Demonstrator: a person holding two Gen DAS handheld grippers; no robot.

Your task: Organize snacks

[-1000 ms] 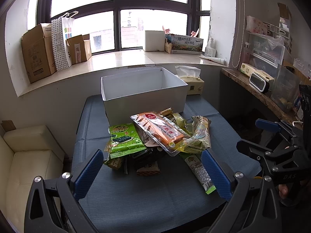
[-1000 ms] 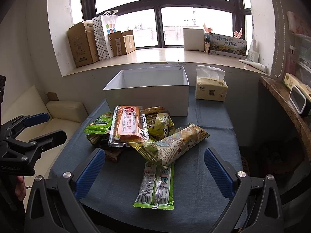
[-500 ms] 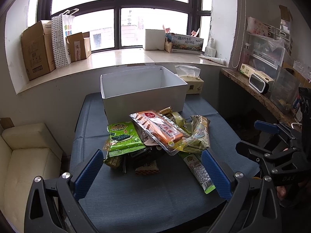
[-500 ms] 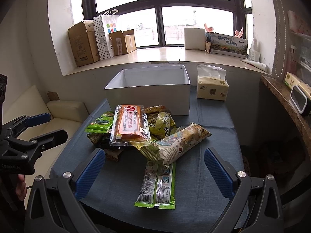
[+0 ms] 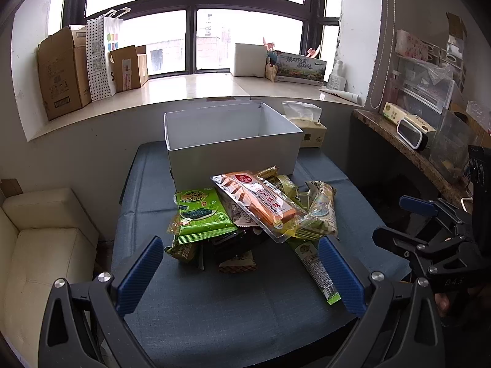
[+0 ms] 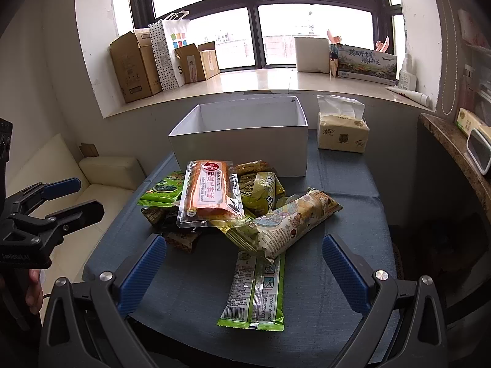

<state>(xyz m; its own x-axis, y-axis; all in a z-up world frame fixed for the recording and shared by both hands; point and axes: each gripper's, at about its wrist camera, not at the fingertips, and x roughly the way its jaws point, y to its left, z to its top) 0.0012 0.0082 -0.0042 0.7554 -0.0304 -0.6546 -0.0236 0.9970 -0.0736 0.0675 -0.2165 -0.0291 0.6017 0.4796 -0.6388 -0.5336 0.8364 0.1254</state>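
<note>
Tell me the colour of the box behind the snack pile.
The box is plain white inside and out, seen best in the right wrist view.

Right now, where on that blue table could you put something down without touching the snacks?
Bare cloth lies along the table's right side, between the cartoon-printed packet and the tissue pack, and along the near edge left of the long green packet. The snack pile before the white box is crowded.

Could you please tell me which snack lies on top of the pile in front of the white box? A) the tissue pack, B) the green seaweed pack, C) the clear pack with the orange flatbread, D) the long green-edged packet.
C: the clear pack with the orange flatbread rests across the other snacks in front of the white box, and nothing lies over it.
</note>
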